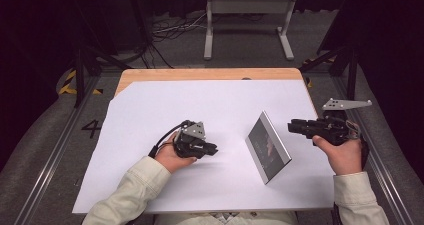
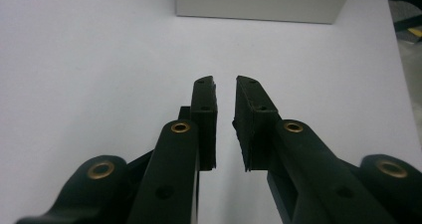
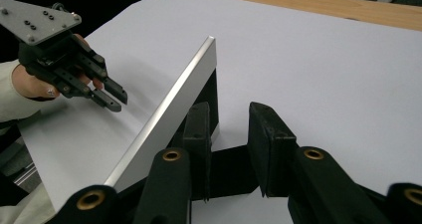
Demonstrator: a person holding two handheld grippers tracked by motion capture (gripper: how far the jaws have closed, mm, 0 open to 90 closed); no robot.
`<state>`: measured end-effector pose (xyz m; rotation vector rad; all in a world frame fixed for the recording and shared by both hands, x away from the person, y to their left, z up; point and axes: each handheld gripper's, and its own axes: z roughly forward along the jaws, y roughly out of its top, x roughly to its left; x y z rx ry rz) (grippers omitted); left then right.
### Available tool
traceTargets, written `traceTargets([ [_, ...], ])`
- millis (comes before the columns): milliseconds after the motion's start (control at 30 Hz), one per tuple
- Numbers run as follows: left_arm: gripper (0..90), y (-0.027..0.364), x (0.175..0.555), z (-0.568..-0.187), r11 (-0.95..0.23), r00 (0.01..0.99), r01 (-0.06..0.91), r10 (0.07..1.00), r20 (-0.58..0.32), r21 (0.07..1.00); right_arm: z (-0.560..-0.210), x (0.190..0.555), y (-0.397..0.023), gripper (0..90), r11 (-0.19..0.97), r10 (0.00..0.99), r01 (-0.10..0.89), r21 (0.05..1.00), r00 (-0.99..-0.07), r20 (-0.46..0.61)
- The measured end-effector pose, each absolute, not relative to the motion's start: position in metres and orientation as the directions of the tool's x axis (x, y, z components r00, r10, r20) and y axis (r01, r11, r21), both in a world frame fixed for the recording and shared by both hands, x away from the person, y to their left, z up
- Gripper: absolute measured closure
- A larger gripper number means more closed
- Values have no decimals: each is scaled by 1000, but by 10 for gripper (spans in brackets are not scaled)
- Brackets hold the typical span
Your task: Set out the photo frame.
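So the picture frame [image 1: 267, 147] is standing propped up on the white sheet [image 1: 165, 100] covering the surface — tilted back on its stand, right of the middle. The left claw [image 1: 212, 149] is sitting low on the sheet well to the frame's left, pointing at it, jaws spread a little with nothing between them. The right claw [image 1: 292, 127] is hovering just beside the frame's other side (the back, where the dark stand is) — jaws parted too, not pinching anything. A wooden edge [image 1: 210, 74] is peeking out beyond the sheet.
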<state>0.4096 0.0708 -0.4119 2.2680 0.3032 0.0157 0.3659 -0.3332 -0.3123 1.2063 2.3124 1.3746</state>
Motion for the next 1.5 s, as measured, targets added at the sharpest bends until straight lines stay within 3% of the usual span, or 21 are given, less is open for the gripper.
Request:
traceTargets([
  [500, 765, 92, 415, -411, -566, 940, 266, 333, -79, 780, -303, 364, -311, 666, 276, 727, 574, 771, -649, 223],
  [1167, 757, 95, 418, -412, -555, 934, 280, 346, -88, 784, -306, 358, -284, 572, 332, 729, 608, 721, -651, 213],
  [1500, 756, 95, 418, -413, -557, 933, 285, 349, -92, 780, -310, 357, -272, 567, 372, 753, 638, 674, -632, 183],
])
